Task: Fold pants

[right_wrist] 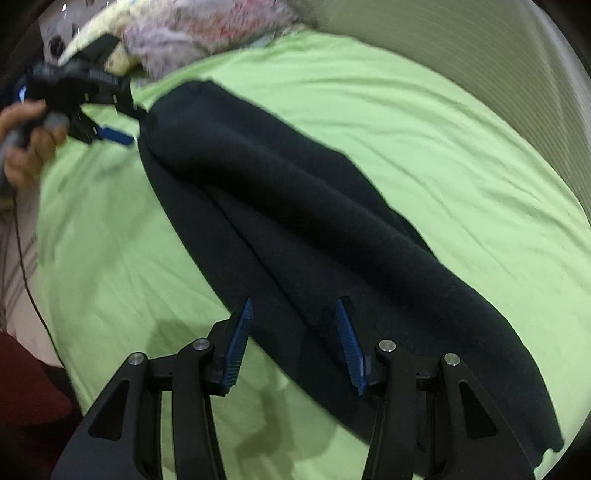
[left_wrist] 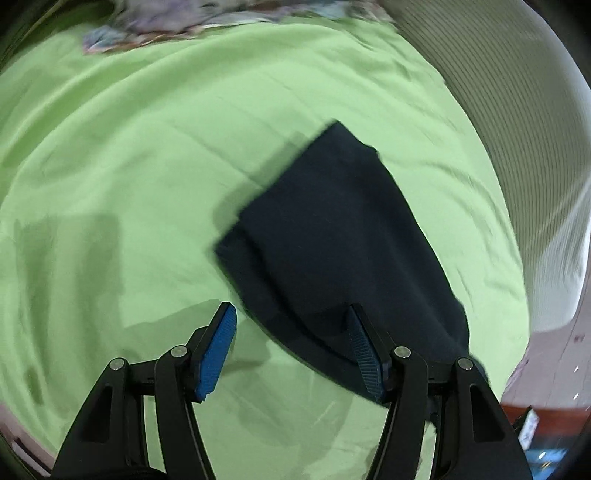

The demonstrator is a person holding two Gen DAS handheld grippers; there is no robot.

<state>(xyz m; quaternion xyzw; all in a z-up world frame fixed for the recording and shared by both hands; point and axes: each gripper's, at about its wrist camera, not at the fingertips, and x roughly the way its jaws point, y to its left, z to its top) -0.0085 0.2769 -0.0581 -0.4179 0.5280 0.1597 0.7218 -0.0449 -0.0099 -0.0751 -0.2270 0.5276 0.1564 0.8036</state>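
Dark navy pants [right_wrist: 295,229] lie stretched out on a light green bedsheet [right_wrist: 424,129], folded lengthwise with one leg over the other. In the left wrist view the pants [left_wrist: 332,236] run from the centre down to the lower right. My left gripper [left_wrist: 291,314] is open and empty, just above the near end of the pants. It also shows in the right wrist view [right_wrist: 125,122] at the far end of the pants, held by a hand. My right gripper [right_wrist: 293,310] is open and empty, hovering over the other end.
A crumpled floral blanket [right_wrist: 192,33] lies at the head of the bed, also in the left wrist view [left_wrist: 221,18]. A pale ribbed wall or headboard [left_wrist: 517,110] runs along the right. A dark red floor [right_wrist: 29,387] lies beyond the bed's near-left edge.
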